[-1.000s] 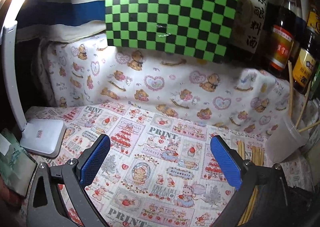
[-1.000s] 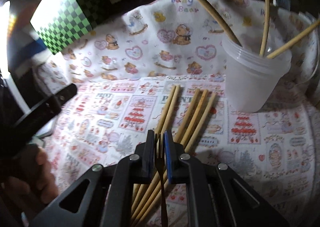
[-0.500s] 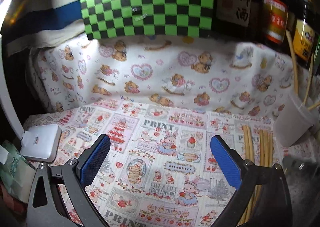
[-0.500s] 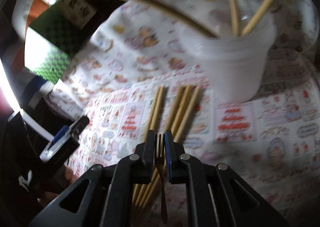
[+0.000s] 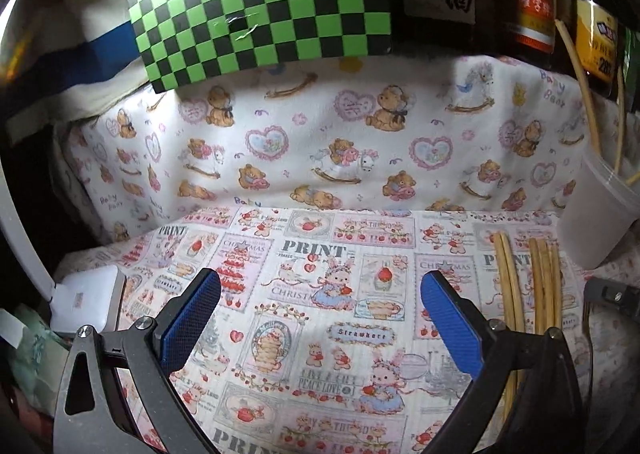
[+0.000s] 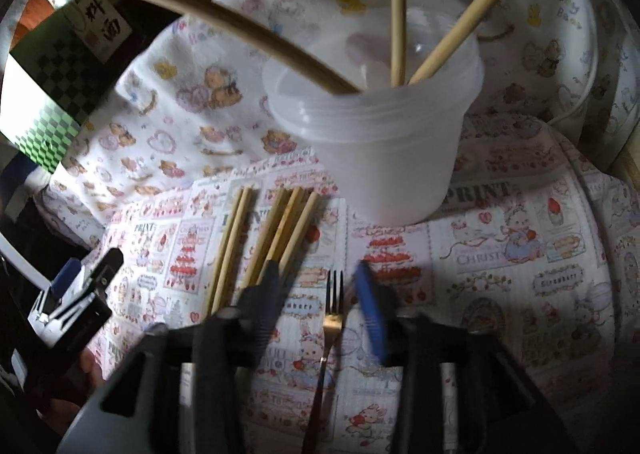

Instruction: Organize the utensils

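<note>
Right tongs (image 6: 316, 290) just released fork (image 6: 333, 318); left view lacks it.

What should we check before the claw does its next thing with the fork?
1. Right gripper let go: ok, its jaws have just been opening and stand apart from the fork.
2. Fork lying on the cloth: cannot tell, its handle is hidden.
3. Cup upright: ok, three chopsticks inside.
4. Loose chopsticks on the cloth: not ok, five still out.
5. Left gripper free: ok, open and empty.
</note>
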The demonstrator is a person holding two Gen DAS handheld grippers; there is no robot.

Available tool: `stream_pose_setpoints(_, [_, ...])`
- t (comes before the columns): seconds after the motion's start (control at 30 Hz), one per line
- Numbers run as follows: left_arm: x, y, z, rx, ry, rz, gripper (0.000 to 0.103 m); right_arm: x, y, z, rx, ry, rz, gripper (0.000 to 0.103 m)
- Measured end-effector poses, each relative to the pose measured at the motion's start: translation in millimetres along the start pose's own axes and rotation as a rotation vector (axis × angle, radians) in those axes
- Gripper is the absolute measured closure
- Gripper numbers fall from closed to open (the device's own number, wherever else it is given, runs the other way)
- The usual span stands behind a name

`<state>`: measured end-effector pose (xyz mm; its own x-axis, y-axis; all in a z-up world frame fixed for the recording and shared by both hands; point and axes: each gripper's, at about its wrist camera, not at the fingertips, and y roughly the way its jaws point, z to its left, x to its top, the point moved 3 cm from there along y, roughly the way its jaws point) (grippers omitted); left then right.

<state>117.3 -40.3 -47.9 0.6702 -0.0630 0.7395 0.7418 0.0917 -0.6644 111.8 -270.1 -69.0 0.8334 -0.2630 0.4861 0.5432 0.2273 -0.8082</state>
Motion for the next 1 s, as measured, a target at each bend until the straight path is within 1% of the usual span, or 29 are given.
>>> stream_pose_setpoints(0.1, [-0.4,4.0,0.9,-0.017,-0.007,0.02,0.004,2.4,-5.2,-0.9,-0.009,-0.02,-0.018,0.063])
stream_pose_setpoints(0.13, [-0.5,5.2,1.5,-0.028,-0.014,0.029,0.004,3.1,-5.9,-1.7,-0.026,-0.028,-0.026,0.065])
stream_pose_setpoints(0.17, [-0.7,5.8,2.6,-0.035,-0.021,0.033,0.004,2.8,-6.1,-2.6,-0.04,-0.037,-0.028,0.068])
stream_pose_setpoints(0.2, [-0.9,6.3,3.4,-0.038,-0.027,0.035,0.004,2.9,-5.3,-2.8,-0.053,-0.051,-0.026,0.076])
stream_pose_setpoints(0.23, [-0.9,6.4,4.7,-0.036,-0.031,0.034,0.004,2.8,-2.3,-2.3,-0.063,-0.073,-0.018,0.081])
stream_pose_setpoints(0.33, [-0.9,5.9,8.4,-0.036,-0.043,0.033,0.004,1.4,4.7,-3.1,-0.068,-0.092,0.006,0.087])
stream_pose_setpoints(0.47, [-0.3,3.5,11.1,-0.044,-0.064,0.032,0.004,1.1,9.3,-1.1,-0.072,-0.112,-0.001,0.089])
stream_pose_setpoints(0.5, [-0.1,3.5,11.5,-0.05,-0.067,0.033,0.004,0.7,11.4,-2.6,-0.073,-0.11,0.006,0.091])
stream_pose_setpoints(0.6, [-0.4,4.2,11.5,-0.07,-0.077,0.045,0.004,-0.5,24.0,-1.9,-0.054,-0.097,0.029,0.093])
stream_pose_setpoints(0.67, [-1.1,5.8,11.5,-0.083,-0.085,0.06,0.004,0.2,25.6,-1.4,-0.045,-0.11,0.026,0.094])
stream_pose_setpoints(1.0, [-3.1,8.2,12.0,-0.073,-0.084,0.071,0.004,-0.8,28.8,3.5,-0.027,-0.12,0.038,0.095])
